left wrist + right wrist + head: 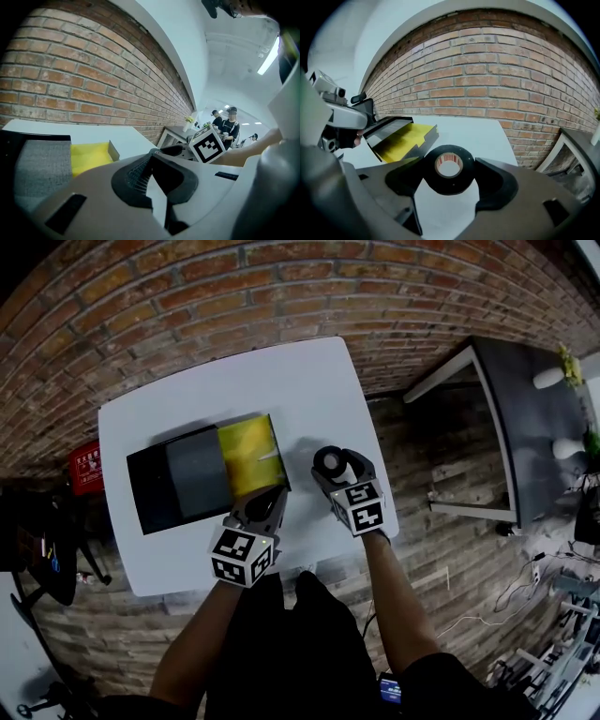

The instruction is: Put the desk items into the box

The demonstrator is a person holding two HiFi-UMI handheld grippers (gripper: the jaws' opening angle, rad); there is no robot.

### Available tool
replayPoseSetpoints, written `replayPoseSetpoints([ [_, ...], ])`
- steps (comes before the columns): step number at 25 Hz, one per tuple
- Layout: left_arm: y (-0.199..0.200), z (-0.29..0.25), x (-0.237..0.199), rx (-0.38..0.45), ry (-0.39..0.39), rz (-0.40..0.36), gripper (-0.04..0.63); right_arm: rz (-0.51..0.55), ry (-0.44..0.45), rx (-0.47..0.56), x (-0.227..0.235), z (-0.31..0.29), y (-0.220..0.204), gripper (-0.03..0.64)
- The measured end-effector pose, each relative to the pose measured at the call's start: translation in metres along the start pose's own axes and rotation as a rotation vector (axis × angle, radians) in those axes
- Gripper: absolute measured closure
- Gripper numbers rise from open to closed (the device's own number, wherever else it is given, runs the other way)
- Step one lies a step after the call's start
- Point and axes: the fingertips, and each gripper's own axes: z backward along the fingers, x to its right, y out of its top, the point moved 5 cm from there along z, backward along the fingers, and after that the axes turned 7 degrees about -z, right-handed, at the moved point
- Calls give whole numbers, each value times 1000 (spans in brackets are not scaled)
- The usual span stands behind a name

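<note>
Between the jaws of your right gripper (448,159) sits a roll of black tape (449,184). Both black pads press on its sides, so the gripper is closed on it. The roll is a thick matte black ring with a pale core that carries red print, too small to read. It stands on edge, its hole facing back along the jaws. You hold it over the near right part of the white worktop (309,381), just right of the box (150,493) and apart from it. No view shows whether the roll touches the worktop.

Your left gripper (153,158) has its jaws brought together at the tips, with nothing between them. It is at the near right corner of the box, over the near edge of the yellow part.

To the left, the box lies flat on the worktop, long side running left to right, with black walls. Its right end is lined in bright yellow (248,457), and that yellow part is bare. A grey panel (197,474) with a woven texture covers the middle. The left end is plain black, and you cannot tell whether that is a lid or more of the box.

Beyond the far edge of the worktop rises a brick wall (487,79).
</note>
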Motion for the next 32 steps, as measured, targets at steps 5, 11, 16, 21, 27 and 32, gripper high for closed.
replayPoseSetpoints([
  [5,3,14,-7,18,44,4,583,44,35,44,-17,11,21,267],
  [11,2,33,-17,37,96,16,583,91,93,65,-42,7,41,267],
  [16,3,47,-25,55,144,27,583,130,154,69,-68,-4,55,267],
  [21,2,63,-37,70,193,41,583,183,220,48,-97,-21,63,267],
  [27,-2,81,-51,80,234,60,583,280,276,6,-127,-41,64,267],
  [32,-6,89,-59,80,250,68,583,395,319,-69,-142,-56,55,267],
])
